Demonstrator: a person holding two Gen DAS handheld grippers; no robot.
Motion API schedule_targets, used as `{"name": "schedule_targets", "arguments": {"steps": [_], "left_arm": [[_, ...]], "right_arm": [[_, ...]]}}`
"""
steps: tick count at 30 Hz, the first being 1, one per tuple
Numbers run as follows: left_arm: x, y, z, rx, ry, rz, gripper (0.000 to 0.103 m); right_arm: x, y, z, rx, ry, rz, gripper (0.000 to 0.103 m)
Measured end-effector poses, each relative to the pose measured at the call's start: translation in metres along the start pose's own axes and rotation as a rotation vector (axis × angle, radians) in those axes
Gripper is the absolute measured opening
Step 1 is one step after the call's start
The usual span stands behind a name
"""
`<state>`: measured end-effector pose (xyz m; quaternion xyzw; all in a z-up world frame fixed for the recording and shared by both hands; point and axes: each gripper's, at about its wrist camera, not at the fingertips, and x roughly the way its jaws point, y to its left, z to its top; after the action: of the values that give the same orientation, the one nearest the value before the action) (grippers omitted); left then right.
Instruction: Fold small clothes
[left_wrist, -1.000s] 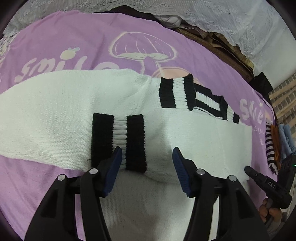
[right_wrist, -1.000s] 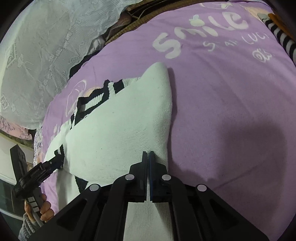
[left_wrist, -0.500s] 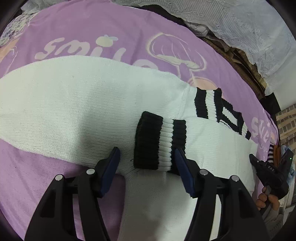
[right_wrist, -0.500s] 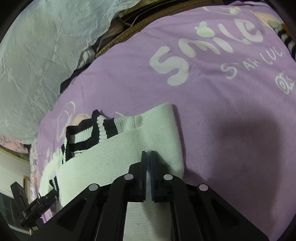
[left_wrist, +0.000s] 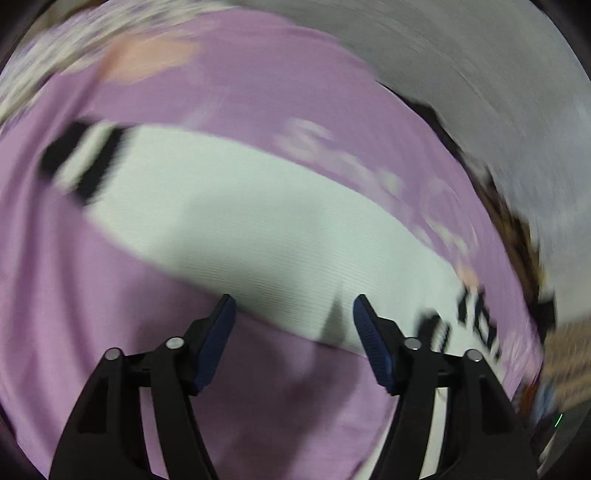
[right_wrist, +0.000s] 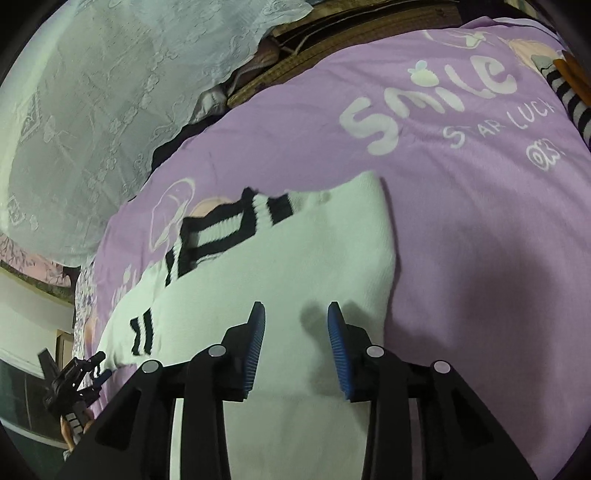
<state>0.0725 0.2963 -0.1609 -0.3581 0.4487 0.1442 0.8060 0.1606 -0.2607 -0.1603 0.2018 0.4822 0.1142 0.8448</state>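
I see the sweater (right_wrist: 295, 266) lying on the bedspread (right_wrist: 480, 240), a lace cloth (right_wrist: 92, 110) behind it, striped socks (right_wrist: 570, 99) far right.

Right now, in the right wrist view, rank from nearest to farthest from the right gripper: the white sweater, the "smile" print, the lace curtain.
1. White sweater: directly under the right gripper, whose jaws are opening.
2. "Smile" print: beyond the sweater, upper right on the purple sheet.
3. Lace curtain: upper left, past the sheet's far edge.

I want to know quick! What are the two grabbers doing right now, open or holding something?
Left gripper: open and opening wider, holding nothing, above the white sweater.
Right gripper: opening, pads off the sweater, holding nothing.
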Motion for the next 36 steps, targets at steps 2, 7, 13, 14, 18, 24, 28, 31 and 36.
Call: {"name": "schedule_targets", "arguments": {"steps": [2,7,13,14,18,24,28,31,36], "left_arm": [[-0.004,0.041,0.008,-0.138,-0.012,-0.039,0.065],[-0.006,0.092,0.028,-0.348,-0.060,-0.148,0.059],[-0.002,0.091,0.048,-0.345,-0.109,-0.084,0.040],[-0.002,0.092,0.048,-0.347,-0.111,-0.083,0.026],[-0.011,0.094,0.048,-0.301,-0.117,-0.067,0.008],[-0.038,0.056,0.047,-0.127,-0.158,-0.018,0.007],[-0.050,0.013,0.043,0.009,-0.172,-0.006,0.007],[-0.053,-0.022,0.038,0.094,-0.165,-0.016,0.007],[-0.060,-0.070,0.025,0.204,-0.163,-0.040,0.007]], "right_arm": [[-0.003,0.007,-0.001,-0.013,-0.003,-0.003,0.038],[-0.014,0.030,-0.003,-0.056,-0.014,-0.001,0.040],[-0.026,0.051,-0.008,-0.102,-0.028,-0.004,0.041],[-0.029,0.053,-0.009,-0.106,-0.033,-0.002,0.041],[-0.036,0.058,-0.013,-0.120,-0.039,0.008,0.041],[-0.038,0.064,-0.020,-0.138,-0.025,0.037,0.041],[-0.040,0.062,-0.025,-0.140,-0.020,0.066,0.041],[-0.044,0.056,-0.029,-0.132,-0.020,0.082,0.041],[-0.056,0.034,-0.034,-0.096,-0.032,0.097,0.041]]}}
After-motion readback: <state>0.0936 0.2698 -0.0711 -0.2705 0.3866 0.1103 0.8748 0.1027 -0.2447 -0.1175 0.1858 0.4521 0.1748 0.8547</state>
